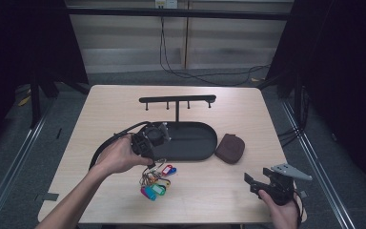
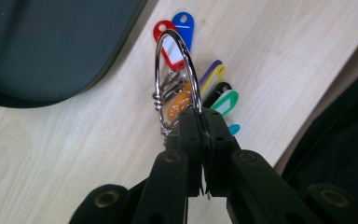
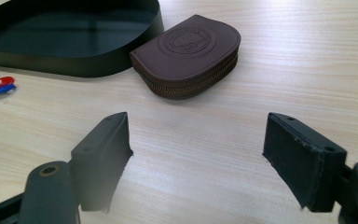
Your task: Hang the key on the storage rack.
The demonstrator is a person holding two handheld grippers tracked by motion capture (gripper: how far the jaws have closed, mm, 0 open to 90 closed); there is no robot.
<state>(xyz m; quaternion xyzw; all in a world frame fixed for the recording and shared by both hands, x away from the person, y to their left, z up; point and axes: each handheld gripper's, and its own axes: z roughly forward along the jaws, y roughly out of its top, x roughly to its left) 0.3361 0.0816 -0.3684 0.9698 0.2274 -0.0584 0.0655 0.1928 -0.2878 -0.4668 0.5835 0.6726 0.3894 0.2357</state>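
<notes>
Chrome metal of the key ring (image 2: 177, 79) sits between the 2 black jaws of your left gripper (image 2: 204, 112), which are pressed together and pinch the ring at its lower part. Many plastic key tags (image 2: 221, 91) in red, blue, yellow, green and orange hang from this ring, over the light wooden table (image 2: 51, 158). In the high view your left gripper (image 1: 151, 164) is just in front of the dark oval tray (image 1: 200, 140), and the bunch of tags is under it, near the front edge of the table. Your right gripper (image 3: 198, 149) has its jaws spread wide, with nothing between them. It points to the brown zipped pouch (image 3: 191, 53), which lies just beside the tray.
</notes>
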